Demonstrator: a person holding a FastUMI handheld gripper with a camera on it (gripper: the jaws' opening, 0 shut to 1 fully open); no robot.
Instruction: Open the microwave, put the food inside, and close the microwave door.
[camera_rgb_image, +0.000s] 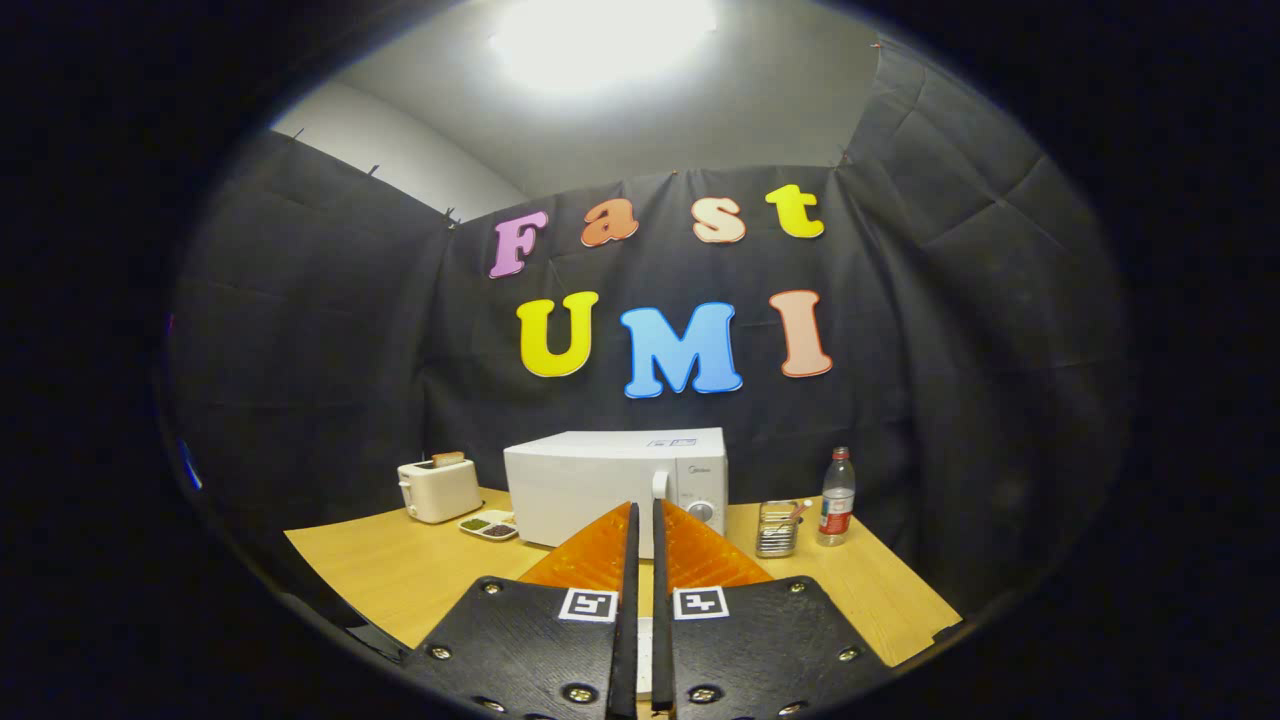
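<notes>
While the microwave (616, 486) is seen standing with its door closed at the back of the wooden worktop (400, 570), no step of the task can be judged as begun: the door is yet to be opened, the food put in and the door closed. The gripper (643, 525) is held well back from the appliance, its fingers (600, 550) brought close together with only a narrow slit between them and nothing held; they are pointed roughly at the white door handle (660, 487) and the control dial (702, 511) beside it. What is taken to be the food is a small divided dish (488, 525) with dark and greenish contents, set on the worktop just left of the microwave, in front of a white toaster (439, 488) from whose slot a slice is seen protruding. To the right of the microwave a glass jar (777, 528) and a plastic bottle (837, 497) with a red label are placed. A brand mark above the dial and a sticker on the top of the microwave are present but too small to be read; the bottle label is likewise illegible.
</notes>
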